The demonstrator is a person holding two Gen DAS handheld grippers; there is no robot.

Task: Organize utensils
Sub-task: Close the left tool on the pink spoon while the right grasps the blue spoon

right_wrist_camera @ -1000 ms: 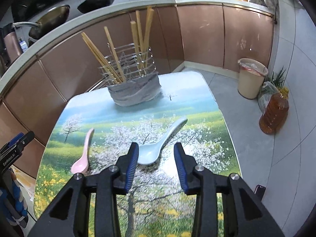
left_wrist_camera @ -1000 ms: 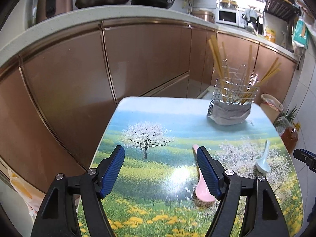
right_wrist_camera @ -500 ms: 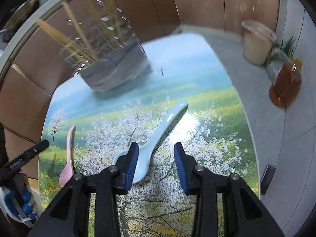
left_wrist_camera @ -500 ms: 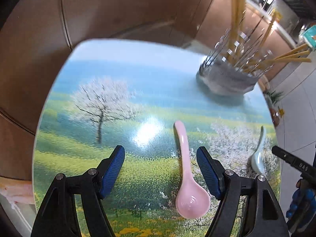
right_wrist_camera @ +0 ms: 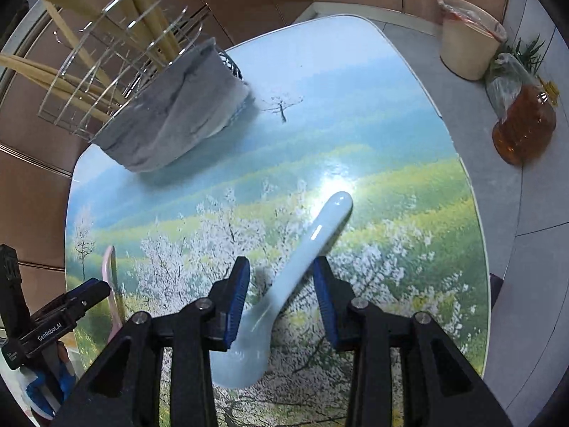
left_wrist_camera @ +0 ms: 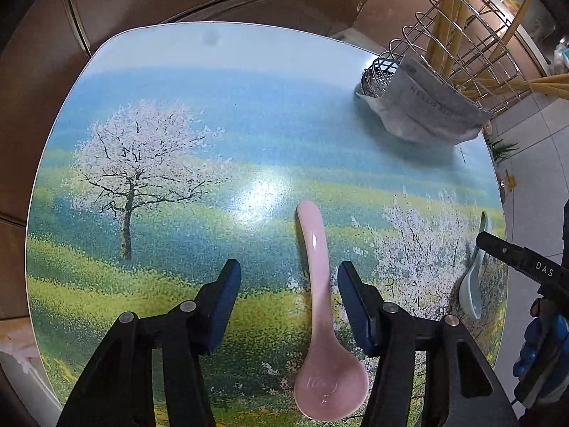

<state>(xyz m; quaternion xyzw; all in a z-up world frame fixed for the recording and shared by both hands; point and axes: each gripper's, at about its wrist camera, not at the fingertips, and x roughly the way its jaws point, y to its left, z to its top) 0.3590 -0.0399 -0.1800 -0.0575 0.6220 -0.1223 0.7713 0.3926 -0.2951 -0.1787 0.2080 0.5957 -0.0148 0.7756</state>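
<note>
Neither spoon has yet been lifted; the pink spoon (left_wrist_camera: 322, 306) lies on the bench (left_wrist_camera: 170, 82) between the closing, not yet touching jaws of the left claw (left_wrist_camera: 288, 279); the blue spoon (right_wrist_camera: 284, 284) lies between the unclenched right claw (right_wrist_camera: 281, 277); only chopsticks (right_wrist_camera: 142, 10) are held in the rack (right_wrist_camera: 117, 82).

2 close downward views, shared table (left_wrist_camera: 249, 82)
</note>
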